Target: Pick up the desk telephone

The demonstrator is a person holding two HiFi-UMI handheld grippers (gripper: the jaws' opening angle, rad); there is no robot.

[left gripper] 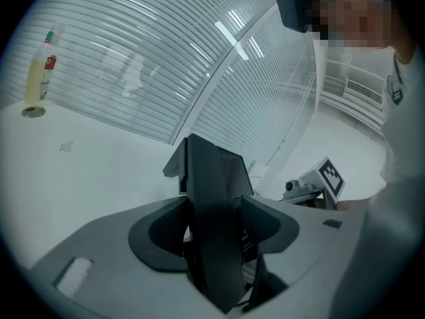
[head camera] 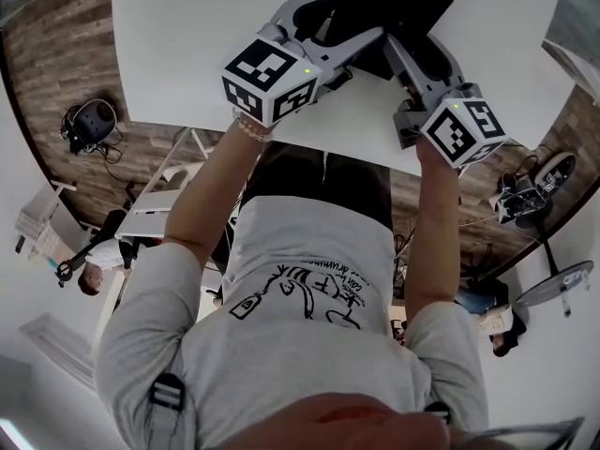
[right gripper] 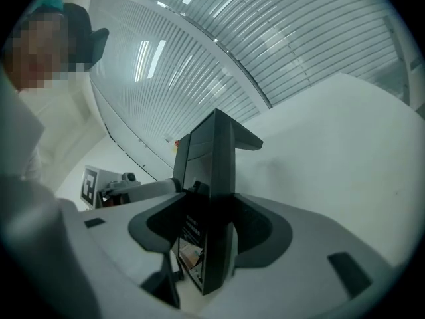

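The black desk telephone (head camera: 389,7) stands on the white table (head camera: 187,36) at its far side. My left gripper (head camera: 342,26) holds its left edge and my right gripper (head camera: 427,50) holds its right edge. In the left gripper view the telephone (left gripper: 212,198) rises as a dark slab between the two pads of the left gripper (left gripper: 216,234), which press on it. The right gripper view shows the same: the telephone (right gripper: 212,171) is clamped edge-on in the right gripper (right gripper: 209,234). Each view also catches the other gripper beyond the telephone.
A bottle (left gripper: 40,72) stands far off on the table's left part. A glass wall with blinds (left gripper: 199,58) runs behind the table. On the wooden floor lie a headset (head camera: 89,125) at the left and a fan (head camera: 553,289) at the right.
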